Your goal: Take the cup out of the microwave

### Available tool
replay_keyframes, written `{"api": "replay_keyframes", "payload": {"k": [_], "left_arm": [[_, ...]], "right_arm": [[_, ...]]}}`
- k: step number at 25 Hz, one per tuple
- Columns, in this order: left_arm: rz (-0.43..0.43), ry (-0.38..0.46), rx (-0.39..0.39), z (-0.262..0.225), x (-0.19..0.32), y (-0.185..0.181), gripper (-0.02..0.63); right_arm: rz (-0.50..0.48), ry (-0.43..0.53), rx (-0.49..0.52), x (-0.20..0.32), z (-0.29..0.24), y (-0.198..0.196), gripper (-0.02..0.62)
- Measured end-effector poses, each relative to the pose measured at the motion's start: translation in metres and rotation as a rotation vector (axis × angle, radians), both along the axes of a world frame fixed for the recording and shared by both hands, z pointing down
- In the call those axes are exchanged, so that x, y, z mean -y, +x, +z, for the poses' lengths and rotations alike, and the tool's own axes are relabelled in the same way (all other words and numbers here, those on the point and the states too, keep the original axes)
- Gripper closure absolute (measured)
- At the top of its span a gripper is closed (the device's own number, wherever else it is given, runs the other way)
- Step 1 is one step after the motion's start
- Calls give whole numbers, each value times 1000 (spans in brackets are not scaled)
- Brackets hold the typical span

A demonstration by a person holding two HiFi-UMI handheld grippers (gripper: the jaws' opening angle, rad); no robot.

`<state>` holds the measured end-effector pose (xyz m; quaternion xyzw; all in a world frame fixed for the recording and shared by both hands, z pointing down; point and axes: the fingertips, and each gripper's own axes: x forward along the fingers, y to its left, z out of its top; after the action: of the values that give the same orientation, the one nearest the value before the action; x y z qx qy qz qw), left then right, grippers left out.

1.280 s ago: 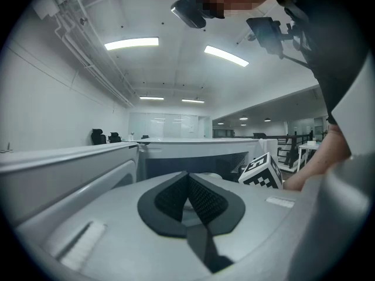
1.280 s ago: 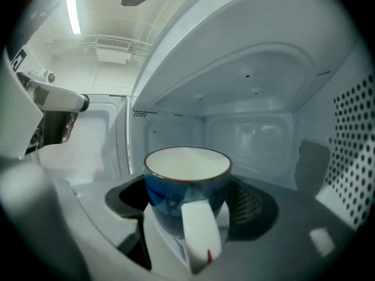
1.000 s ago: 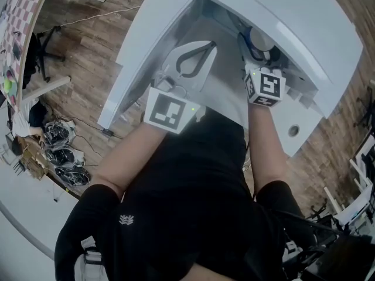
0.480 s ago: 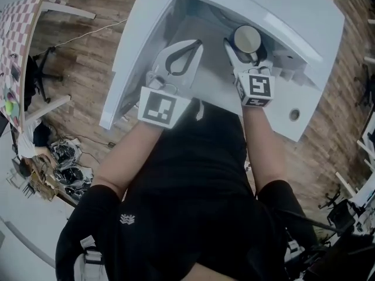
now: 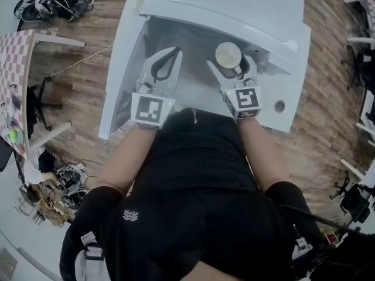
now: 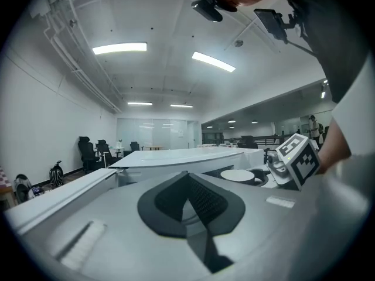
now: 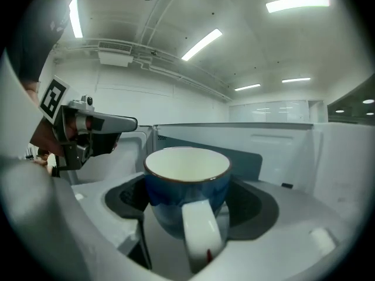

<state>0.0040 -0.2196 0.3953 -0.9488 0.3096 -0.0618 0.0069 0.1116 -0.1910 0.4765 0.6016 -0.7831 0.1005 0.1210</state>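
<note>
The cup [image 5: 228, 55], blue outside and white inside, is grasped by the right tongs [image 5: 230, 63], one jaw on either side of its body, its handle turned back toward the person. A second ago it sat deeper in, half hidden under the top edge of the microwave [image 5: 234, 7]. Now its whole rim shows just in front of that edge, at the mouth of the cavity. I judge the lift-out nearly finished, with only the carry clear of the opening left. The left tongs [image 5: 173, 52] are clenched on nothing, beside the right pair. Count: one cup, one microwave, two tongs.
</note>
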Motion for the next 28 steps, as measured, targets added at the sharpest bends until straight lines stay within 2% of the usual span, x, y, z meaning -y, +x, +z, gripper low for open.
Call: {"api": "replay_keyframes", "payload": {"k": [2,8,15,19,22,25,28], "left_arm": [[-7,-2,7,-3,0,6,604],[-21,13,26,-15,2,19,603],[-39,34,22,-38,12,13,603],[-29,49,37,-51,13,12,604],[-41,65,41,-65,16,9,603],[-47,84,36,-79,19,6,603],[-47,94,34,-88,20,4,604]], "right_arm": [[-17,4,-9,-8,-3,6,204],[-77,3,51,-23,-31,8,204],[-124,31,54,-17,-66,5,204],[-126,47,32,-20,-81,12,204],[-105,40,77,-22,-97,19,204],[-75,29,66,-21,-110,30,204],[-98,30,59,-22,-120,31,204]]}}
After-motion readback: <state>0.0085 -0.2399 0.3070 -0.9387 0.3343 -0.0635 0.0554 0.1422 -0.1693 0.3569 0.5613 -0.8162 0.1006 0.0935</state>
